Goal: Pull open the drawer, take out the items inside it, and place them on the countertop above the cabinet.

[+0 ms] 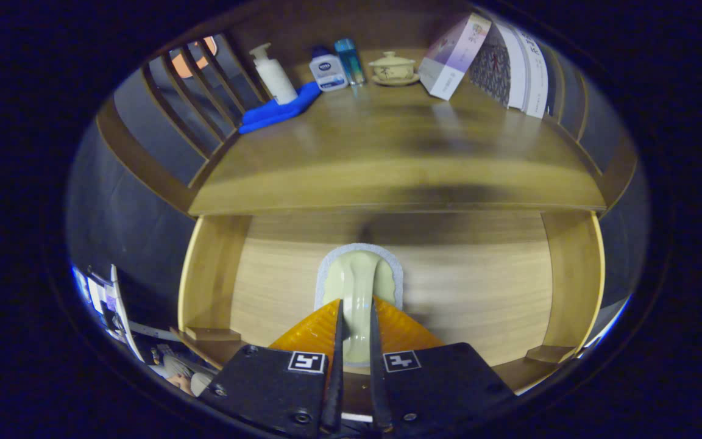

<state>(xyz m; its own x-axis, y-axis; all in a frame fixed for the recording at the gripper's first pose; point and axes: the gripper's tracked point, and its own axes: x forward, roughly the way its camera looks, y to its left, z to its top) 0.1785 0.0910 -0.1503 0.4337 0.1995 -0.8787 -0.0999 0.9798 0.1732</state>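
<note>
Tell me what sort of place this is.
Likely a home-style cabinet setup: a wooden countertop with a lotion bottle and lidded teacup, above the open drawer where the gripper clasps a brush.

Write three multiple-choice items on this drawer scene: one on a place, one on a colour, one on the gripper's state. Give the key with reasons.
1. Where is the pale green brush?
A. On the countertop
B. In the open drawer
C. On the floor

2. What colour is the cloth under the pump bottle?
A. Blue
B. Red
C. White

3. The hand-held gripper is:
A. Wide open
B. Closed on the brush handle
C. Holding a box

Key: B, it lies on the drawer floor; A, it shows bright blue; B, both fingers press the handle.
</note>
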